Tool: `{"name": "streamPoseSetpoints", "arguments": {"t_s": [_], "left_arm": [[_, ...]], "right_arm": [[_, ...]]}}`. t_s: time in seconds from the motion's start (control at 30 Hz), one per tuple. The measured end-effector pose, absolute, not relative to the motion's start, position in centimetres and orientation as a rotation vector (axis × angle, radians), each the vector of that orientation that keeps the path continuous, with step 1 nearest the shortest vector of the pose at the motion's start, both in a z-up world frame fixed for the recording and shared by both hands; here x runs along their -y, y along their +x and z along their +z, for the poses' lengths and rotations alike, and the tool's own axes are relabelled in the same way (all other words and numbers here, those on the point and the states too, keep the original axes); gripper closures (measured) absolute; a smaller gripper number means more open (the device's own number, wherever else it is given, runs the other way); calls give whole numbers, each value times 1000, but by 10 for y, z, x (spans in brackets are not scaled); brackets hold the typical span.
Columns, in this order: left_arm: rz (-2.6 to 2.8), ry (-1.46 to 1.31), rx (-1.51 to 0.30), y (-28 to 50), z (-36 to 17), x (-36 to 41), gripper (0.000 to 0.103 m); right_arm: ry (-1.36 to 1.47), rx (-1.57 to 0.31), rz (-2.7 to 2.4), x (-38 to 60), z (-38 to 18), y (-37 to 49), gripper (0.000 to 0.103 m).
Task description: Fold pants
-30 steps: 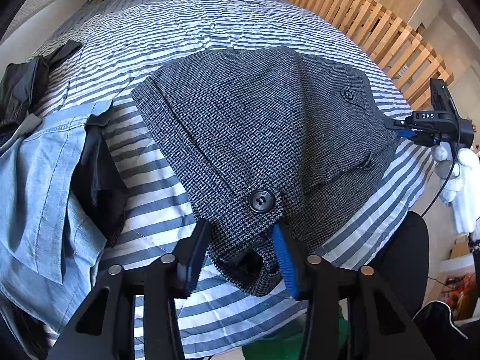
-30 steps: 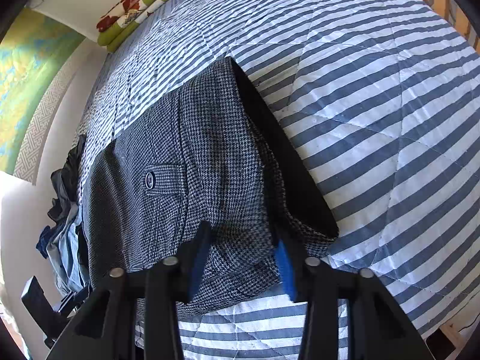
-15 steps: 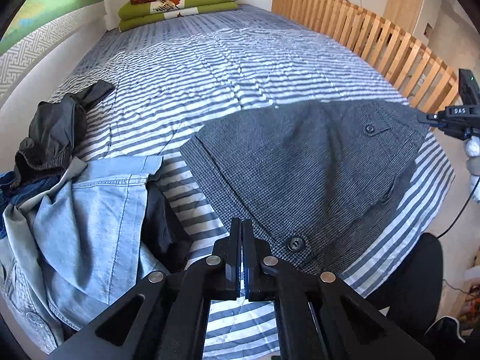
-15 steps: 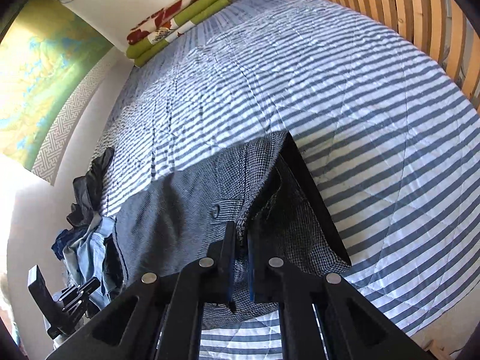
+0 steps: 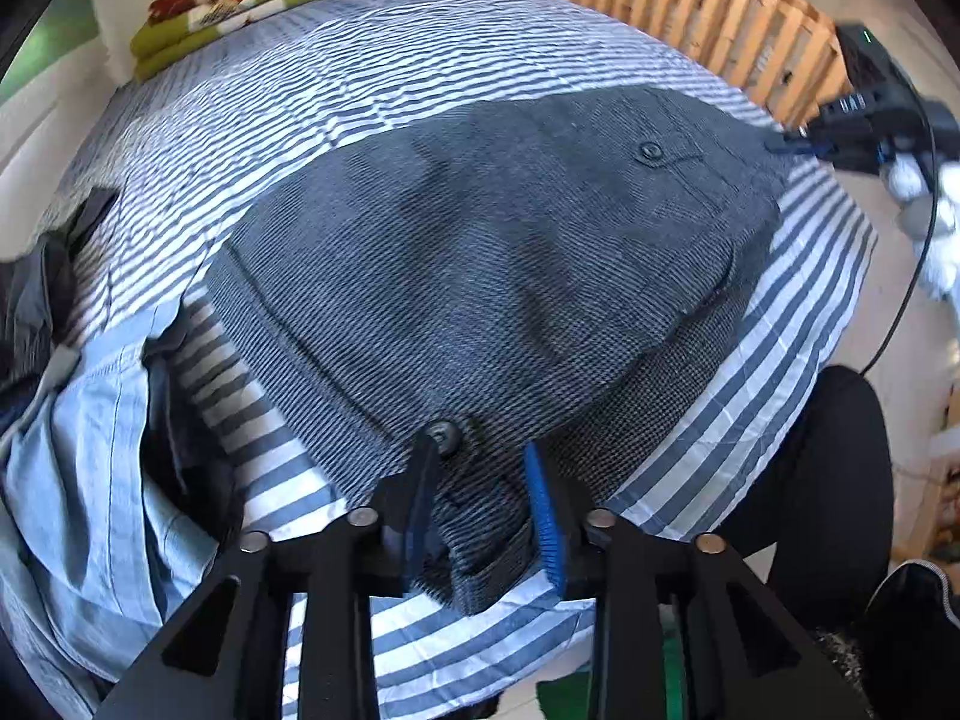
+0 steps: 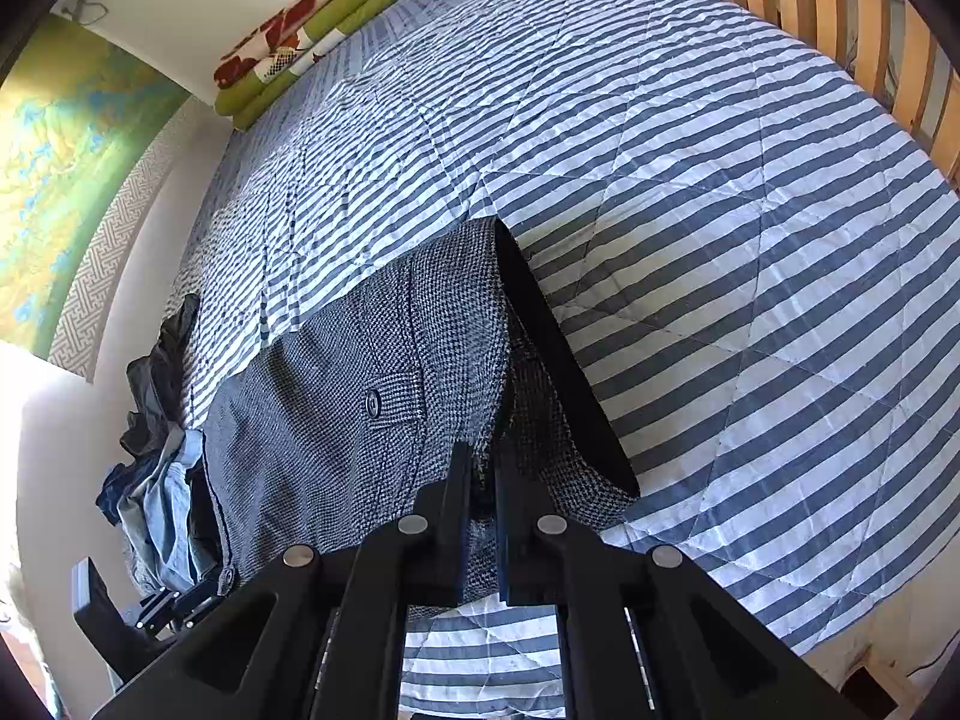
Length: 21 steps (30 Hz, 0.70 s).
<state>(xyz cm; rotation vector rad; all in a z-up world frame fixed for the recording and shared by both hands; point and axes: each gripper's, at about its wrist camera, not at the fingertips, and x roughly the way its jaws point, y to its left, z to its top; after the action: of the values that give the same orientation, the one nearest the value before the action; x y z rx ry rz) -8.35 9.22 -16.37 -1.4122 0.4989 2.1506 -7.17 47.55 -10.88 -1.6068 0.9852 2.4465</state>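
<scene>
Grey houndstooth pants (image 5: 510,252) lie folded across the near part of the striped bed (image 5: 360,90). My left gripper (image 5: 483,480) is open, its fingers standing either side of the waistband end just below the black button (image 5: 444,435). In the right wrist view the pants (image 6: 336,408) show a buttoned back pocket and a dark lining edge. My right gripper (image 6: 483,474) is shut on a pinch of the pants' near edge. The right gripper (image 5: 804,144) also shows at the far right corner of the pants in the left wrist view.
A heap of light denim clothes (image 5: 78,450) and a black garment (image 5: 30,294) lies left of the pants. Folded green and red blankets (image 6: 300,30) sit at the head of the bed. A wooden slat rail (image 6: 840,0) runs along the right side. A person's dark leg (image 5: 828,468) is at the bed's edge.
The left gripper was shut half a second ago and now stands open around the waistband end. The right gripper closed on the pants a second ago and keeps its hold.
</scene>
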Motion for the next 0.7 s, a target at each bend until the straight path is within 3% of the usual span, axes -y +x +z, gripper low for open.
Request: {"name": "streamPoseSetpoints", "arguments": {"t_s": [0.07,0.13,0.23,0.33,0.47,0.57,0.6,0.7], "left_arm": [[2165,-1358,-691,-77,-175,-116,45],[2192,-1382,-824,-82,-193,-127,45],[2253,-1488,-732,-104,-205,-118,43],[2289,-1555,-502,-125,-197,-93,43],[2282,-1531,-353,-140,-172,-80,54],[2286,-1526,-325,-148,-159,-80,48],[2278,-1538,-339,-149,-158,-83,42],[2222,-1560,-451,-143,-167,-99,40]], "right_arm": [[-1594,-1002,2458,-476,-103,-75,97],[-1570,-999,2482,-475,-93,-78,97],[-1540,-958,2521,-471,-75,-84,97],[-1527,-948,2542,-469,-64,-87,97],[-1532,-919,2541,-467,-61,-94,97],[-1540,-946,2537,-465,-63,-98,97],[-1544,-948,2540,-463,-64,-98,97],[-1559,-941,2545,-458,-65,-99,97]]}}
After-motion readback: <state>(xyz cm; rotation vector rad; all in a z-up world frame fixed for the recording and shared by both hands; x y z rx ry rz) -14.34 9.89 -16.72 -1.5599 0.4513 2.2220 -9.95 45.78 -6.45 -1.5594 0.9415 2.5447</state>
